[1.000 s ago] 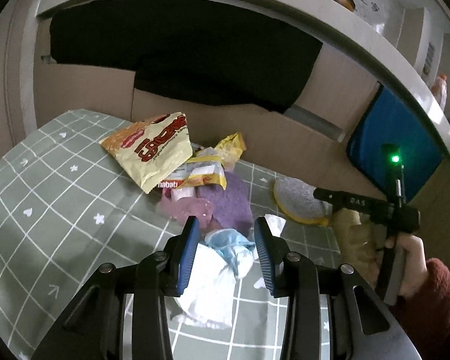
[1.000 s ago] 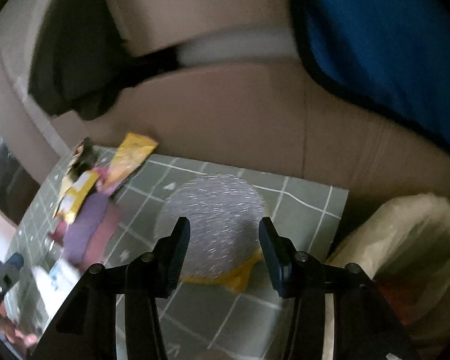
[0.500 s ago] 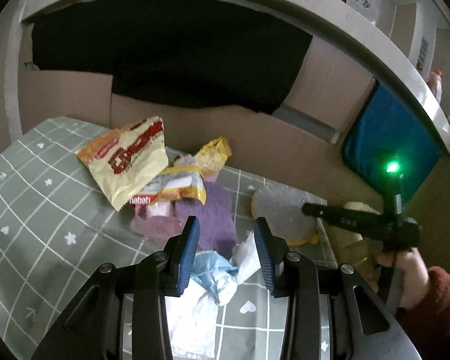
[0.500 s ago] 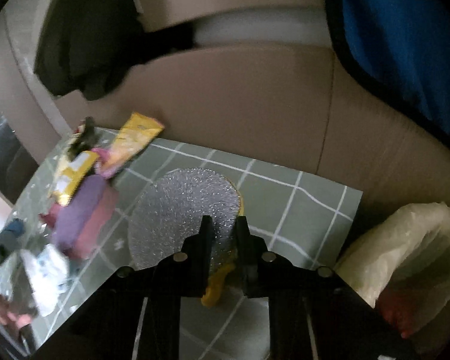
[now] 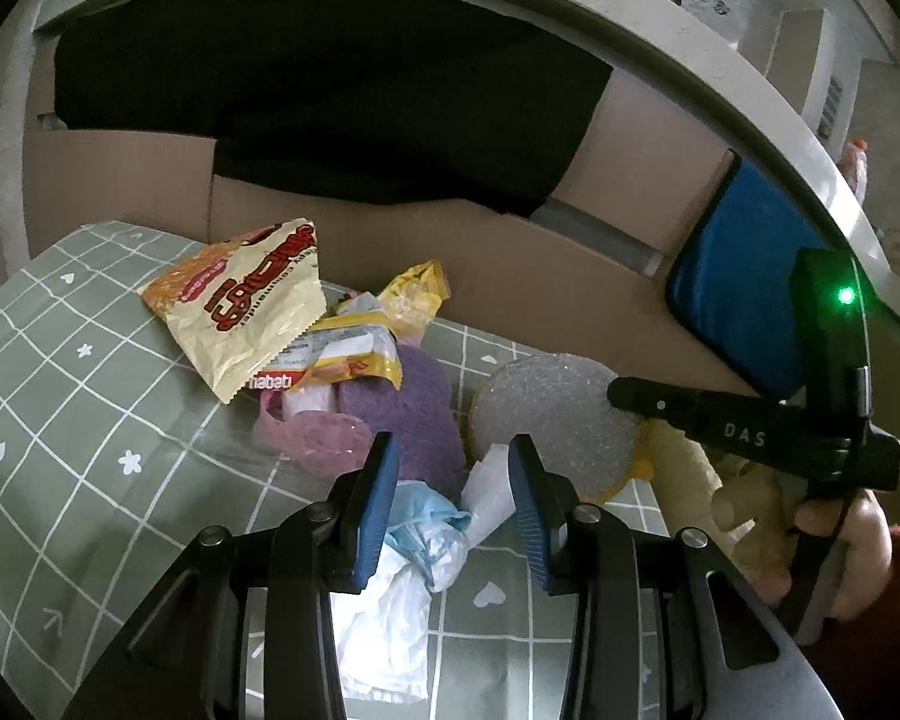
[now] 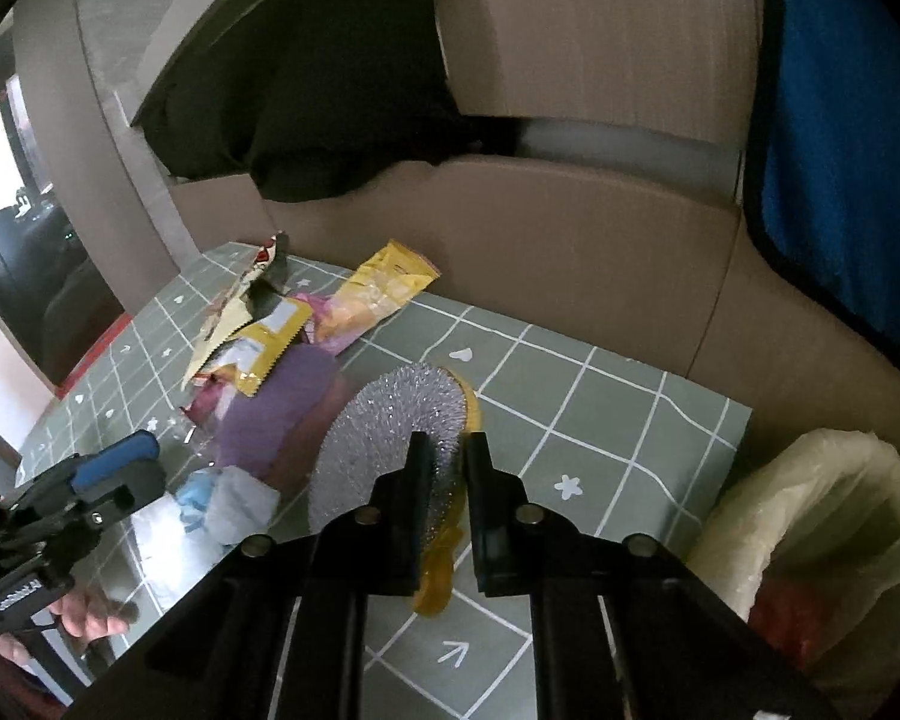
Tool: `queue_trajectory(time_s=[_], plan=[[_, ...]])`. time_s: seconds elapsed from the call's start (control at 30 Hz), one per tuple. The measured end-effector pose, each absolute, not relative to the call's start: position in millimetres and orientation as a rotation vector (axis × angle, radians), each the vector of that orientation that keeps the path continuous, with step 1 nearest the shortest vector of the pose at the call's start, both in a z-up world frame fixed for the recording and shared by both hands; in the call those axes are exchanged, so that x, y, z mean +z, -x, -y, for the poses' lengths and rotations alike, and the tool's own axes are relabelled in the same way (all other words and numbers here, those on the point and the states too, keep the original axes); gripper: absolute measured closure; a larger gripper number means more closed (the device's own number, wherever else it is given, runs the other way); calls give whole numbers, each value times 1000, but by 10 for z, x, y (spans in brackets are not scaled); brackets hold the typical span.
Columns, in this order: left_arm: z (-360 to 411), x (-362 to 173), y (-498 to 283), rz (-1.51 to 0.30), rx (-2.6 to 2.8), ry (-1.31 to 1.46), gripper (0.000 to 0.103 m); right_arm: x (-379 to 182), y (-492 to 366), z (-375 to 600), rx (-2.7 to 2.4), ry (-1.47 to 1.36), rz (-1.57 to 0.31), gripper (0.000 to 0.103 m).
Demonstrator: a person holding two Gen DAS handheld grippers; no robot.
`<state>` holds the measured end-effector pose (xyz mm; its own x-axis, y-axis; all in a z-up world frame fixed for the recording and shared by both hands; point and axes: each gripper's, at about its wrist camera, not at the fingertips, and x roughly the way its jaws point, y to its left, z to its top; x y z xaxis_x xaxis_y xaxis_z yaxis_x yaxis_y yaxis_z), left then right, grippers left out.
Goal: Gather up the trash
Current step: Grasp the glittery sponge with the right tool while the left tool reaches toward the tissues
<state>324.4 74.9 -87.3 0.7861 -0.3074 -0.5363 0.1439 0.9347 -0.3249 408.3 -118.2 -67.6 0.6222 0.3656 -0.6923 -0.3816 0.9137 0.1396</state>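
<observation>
The right tongs [image 6: 447, 450] pinch the silver scouring pad [image 6: 390, 420], lifted on edge. Beside the pad, the left tongs [image 5: 453, 480] hang spread over crumpled tissue [image 5: 390, 600] on the counter [image 5: 90, 420].

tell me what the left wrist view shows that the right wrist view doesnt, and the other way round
Only the left wrist view: the big cream snack bag's printed face and the right hand holding its tool.
Only the right wrist view: the lined trash bag off the table's corner, and the right gripper shut on the silver scrubber.
Both: the scrubber, purple cloth, yellow wrapper, green checked tablecloth.
</observation>
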Motion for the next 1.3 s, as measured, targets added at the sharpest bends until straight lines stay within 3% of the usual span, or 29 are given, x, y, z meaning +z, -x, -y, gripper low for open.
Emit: queue_trajectory(time_s=[0.4,1.0,1.3], plan=[[-741,-1053,-3385,-761,-354,298,64,-393,-3914,1603,316,-9,-729,93],[-1174,-1028,-3228,-776,-264,414,64,-517,-3462,1329,274,260,-625,93],[-1182,-813,-2931,-717,-264,335,64,-578,-3406,1459,280,204,-662,93]])
